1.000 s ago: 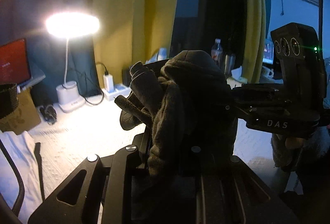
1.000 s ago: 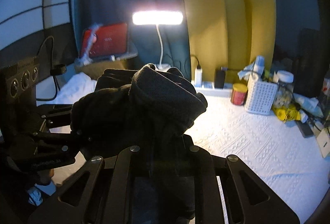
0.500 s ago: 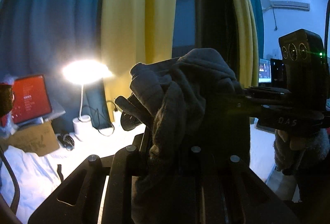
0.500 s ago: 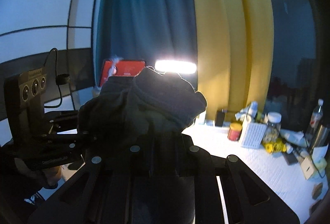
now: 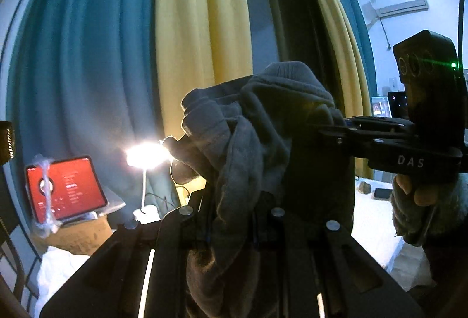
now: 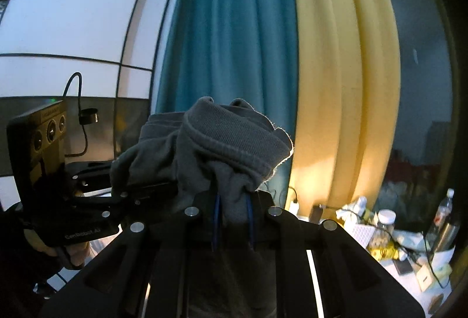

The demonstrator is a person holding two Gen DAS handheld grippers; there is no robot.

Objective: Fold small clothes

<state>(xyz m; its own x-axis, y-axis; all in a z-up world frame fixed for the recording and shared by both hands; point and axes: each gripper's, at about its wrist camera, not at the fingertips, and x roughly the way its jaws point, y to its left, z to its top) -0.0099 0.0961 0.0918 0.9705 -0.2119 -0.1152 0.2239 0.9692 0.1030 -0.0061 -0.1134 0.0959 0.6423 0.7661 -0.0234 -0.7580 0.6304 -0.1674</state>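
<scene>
Taking the dark grey garment as the landmark, and reading the left wrist view from left to right: a red-lit tablet leans on a cardboard box low and far to its left, and a glowing desk lamp stands just left of the bunched cloth, against the blue and yellow curtains. A second ago that lamp sat high in this view above a broad spread of the white-covered table; now it sits low, the curtains fill most of the frame, and only a strip of table shows. Both hands have carried the garment up and clear of the surface.

The left gripper is clenched on a fold of the garment, which spills down over its jaws. To the garment's right, the right gripper comes in sideways, its tips buried in the same cloth, with a hand in a fuzzy sleeve below it.

In the right wrist view, the left gripper enters from the garment's left, and the right gripper pinches the fabric between its blue-edged pads. The ribbed hem humps above. Cluttered jars and bottles lie low to the right.

The garment hangs bunched in the air between two close grips, so I judge no fold is made yet; it likely needs spreading apart before being laid flat.
</scene>
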